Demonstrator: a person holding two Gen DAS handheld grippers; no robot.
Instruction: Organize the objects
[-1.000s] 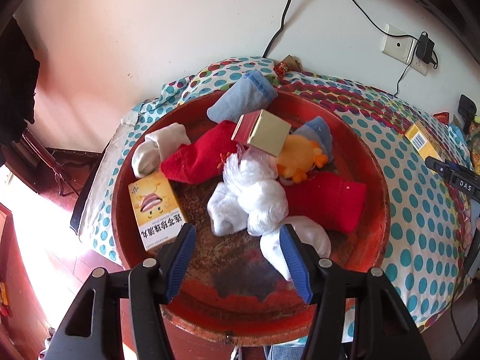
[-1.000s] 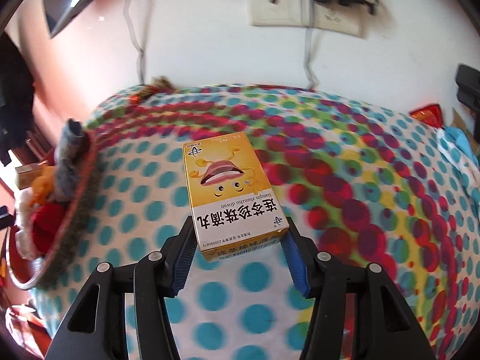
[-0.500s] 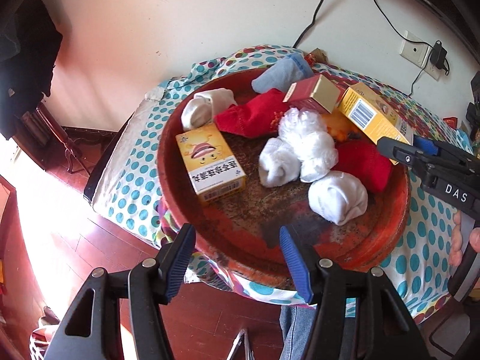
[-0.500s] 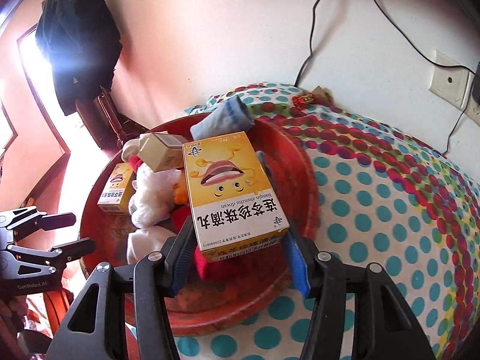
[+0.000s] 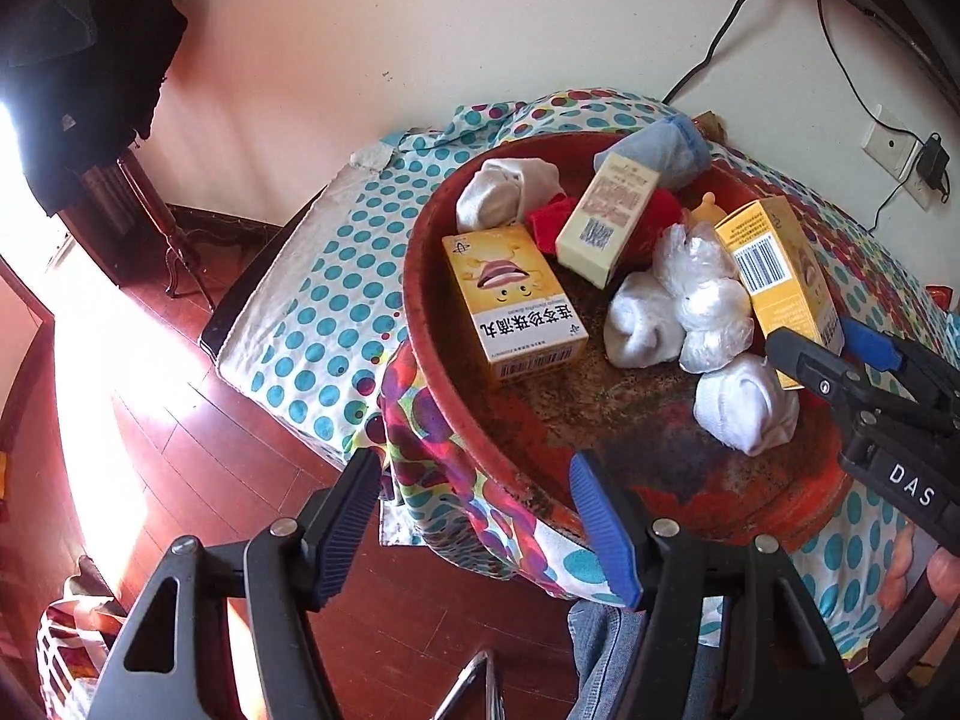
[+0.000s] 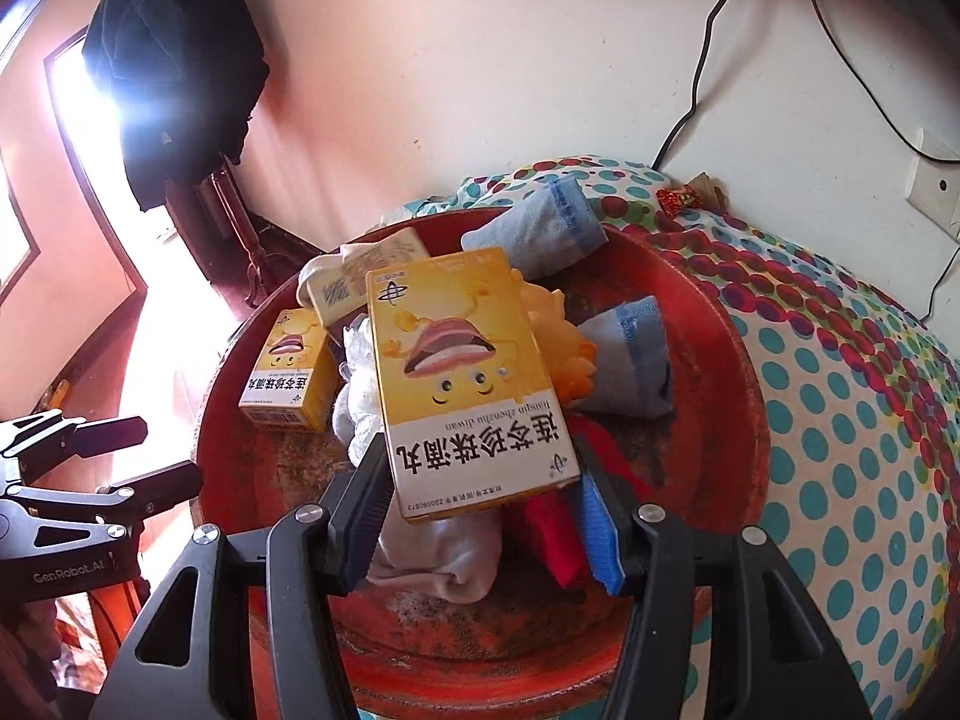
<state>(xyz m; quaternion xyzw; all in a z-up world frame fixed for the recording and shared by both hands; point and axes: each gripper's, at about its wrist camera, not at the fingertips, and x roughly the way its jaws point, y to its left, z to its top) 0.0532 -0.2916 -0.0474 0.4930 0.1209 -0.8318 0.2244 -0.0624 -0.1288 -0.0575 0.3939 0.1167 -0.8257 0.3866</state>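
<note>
Here, yellow box (image 6: 465, 378) over red basin (image 6: 720, 360), long axis running away from right gripper (image 6: 483, 507), printed face up; jaws opening, box between them. Left gripper (image 5: 477, 525) empty, jaws opening, at basin's near rim.

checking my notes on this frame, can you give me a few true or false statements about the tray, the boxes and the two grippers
1. The right gripper has a yellow box between its fingers. True; its jaws are opening.
2. The left gripper holds a white sock. False: nothing is between its fingers, and its jaws are opening.
3. A second yellow box lies in the red tray. True.
4. The tray sits on bare wood. False: it rests on a dotted cloth.
5. The blue sock lies on the floor. False: it lies at the tray's far rim.
</note>
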